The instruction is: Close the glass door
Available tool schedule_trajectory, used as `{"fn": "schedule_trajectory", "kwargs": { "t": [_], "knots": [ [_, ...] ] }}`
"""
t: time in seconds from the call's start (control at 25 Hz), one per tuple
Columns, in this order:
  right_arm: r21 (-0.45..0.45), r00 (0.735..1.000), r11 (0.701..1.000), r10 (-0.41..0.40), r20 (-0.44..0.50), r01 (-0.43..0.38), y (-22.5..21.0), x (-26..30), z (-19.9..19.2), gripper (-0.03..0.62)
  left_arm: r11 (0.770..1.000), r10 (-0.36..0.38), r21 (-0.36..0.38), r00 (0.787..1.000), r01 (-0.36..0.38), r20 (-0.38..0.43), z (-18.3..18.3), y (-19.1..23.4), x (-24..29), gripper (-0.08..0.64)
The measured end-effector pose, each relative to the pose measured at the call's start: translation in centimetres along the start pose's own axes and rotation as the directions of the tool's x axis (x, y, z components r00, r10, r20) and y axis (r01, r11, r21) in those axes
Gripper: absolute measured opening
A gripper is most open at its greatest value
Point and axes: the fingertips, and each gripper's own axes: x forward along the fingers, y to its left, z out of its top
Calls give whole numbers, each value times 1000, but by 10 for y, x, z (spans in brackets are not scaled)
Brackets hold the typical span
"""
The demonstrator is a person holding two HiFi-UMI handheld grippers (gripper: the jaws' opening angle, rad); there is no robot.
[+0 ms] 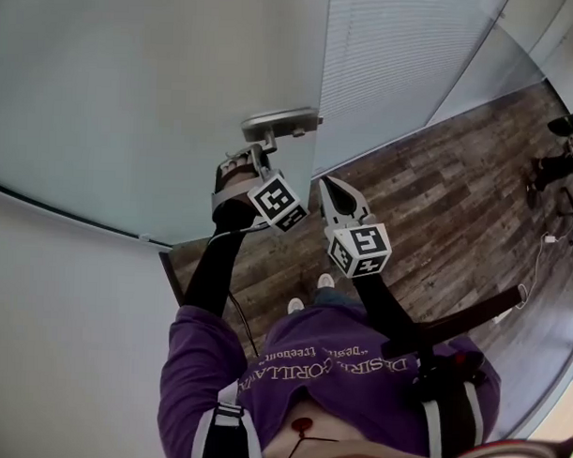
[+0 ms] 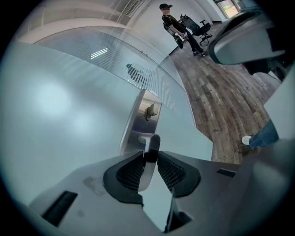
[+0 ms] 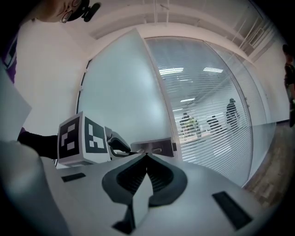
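The frosted glass door fills the upper left of the head view. Its metal lever handle sits on a steel plate at the door's edge. My left gripper reaches up to that handle. In the left gripper view the lever stands between the dark pads, which press on it from both sides, below the steel plate. My right gripper hovers just right of the left one, off the door, jaws together on nothing. In the right gripper view its tips meet, with the handle plate just beyond.
A glass partition with horizontal blinds runs right of the door. Wood-plank floor spreads to the right, with a cable and plug. A person beside office chairs is far off. A white wall borders the left.
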Motion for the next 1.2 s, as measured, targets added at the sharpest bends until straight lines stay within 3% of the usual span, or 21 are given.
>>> {"fn": "schedule_trajectory", "kwargs": {
  "t": [0.84, 1.2],
  "knots": [
    [-14, 993, 993, 119, -5, -119, -38, 19, 2, -11, 997, 36, -69, 996, -42, -83, -1, 13, 25, 100],
    [27, 989, 989, 145, -22, -144, -43, 40, -1, -11, 994, 46, -89, 991, -57, -122, 1, 32, 49, 98]
  ]
}}
